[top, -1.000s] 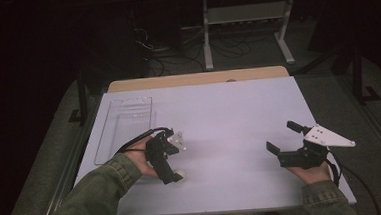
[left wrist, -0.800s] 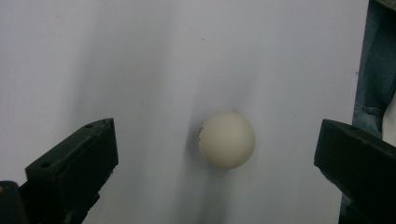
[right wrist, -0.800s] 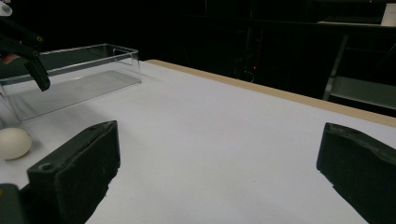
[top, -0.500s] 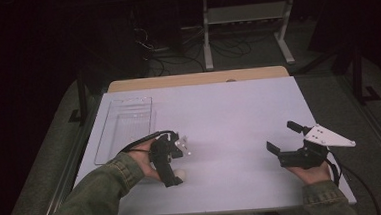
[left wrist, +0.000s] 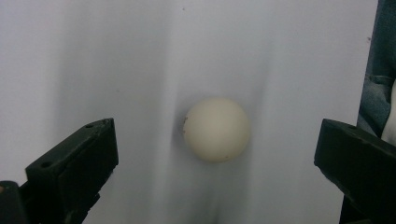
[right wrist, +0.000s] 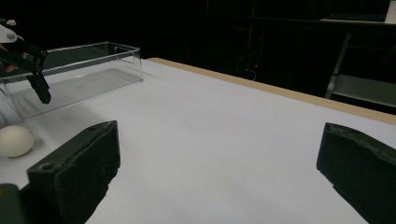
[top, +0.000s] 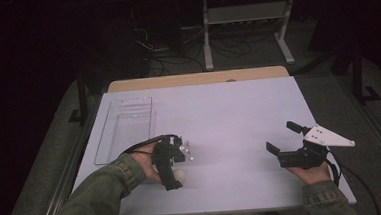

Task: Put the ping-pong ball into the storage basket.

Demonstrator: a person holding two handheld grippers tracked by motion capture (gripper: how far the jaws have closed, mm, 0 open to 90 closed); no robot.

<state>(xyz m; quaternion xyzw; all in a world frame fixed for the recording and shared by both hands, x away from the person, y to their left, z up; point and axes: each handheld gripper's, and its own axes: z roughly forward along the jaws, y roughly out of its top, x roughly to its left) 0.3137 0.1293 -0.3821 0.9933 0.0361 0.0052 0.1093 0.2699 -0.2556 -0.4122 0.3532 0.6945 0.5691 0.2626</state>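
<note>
Lowered left claw [left wrist: 215,154] astride egg [left wrist: 216,129]

- Your table [top: 229,115] has a white top; a strip of bare wood [top: 197,79] runs along its far edge.
- A clear plastic tray [top: 124,129] lies flat on the white top at the far left, long side running away from you. In the right gripper view its see-through walls [right wrist: 93,60] stand upright.
- A cream ball [top: 179,176] rests directly on the top near your front edge, left of centre and nearer to you than the tray, apart from it. In the left gripper view the ball [left wrist: 216,129] sits on bare white surface with a soft shadow around it.
- The right half of the top carries no loose items that you can make out.
</note>
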